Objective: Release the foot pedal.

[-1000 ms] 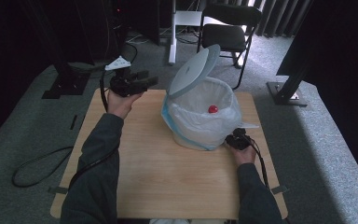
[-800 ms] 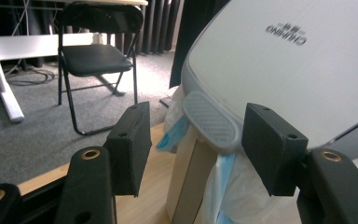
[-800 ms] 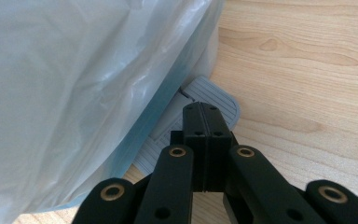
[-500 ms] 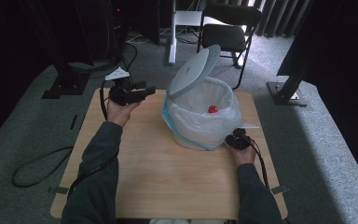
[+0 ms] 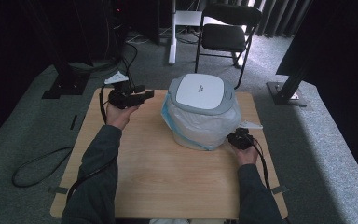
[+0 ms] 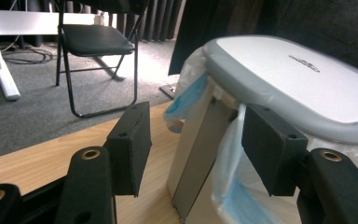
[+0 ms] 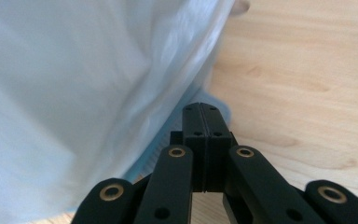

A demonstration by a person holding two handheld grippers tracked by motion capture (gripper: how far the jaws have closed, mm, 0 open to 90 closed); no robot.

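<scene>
A small bin with a grey and white lid stands on the wooden table; the lid lies flat on top. A white plastic liner with a blue hem hangs over the bin's sides. My left gripper hovers to the left of the bin, open, jaws pointing at it. In the left gripper view the gripper frames the bin's corner with nothing between the pads. My right gripper rests at the bin's front right, shut. In its own view the right gripper touches the liner's blue hem.
A black folding chair and a white desk leg stand on the carpet behind the table. A cable loops on the floor at the left. Bare tabletop lies in front of the bin.
The bin's lid, raised before with a red thing showing inside, has come down flat. My left gripper has shifted right, toward the bin. The right gripper has stayed put.
</scene>
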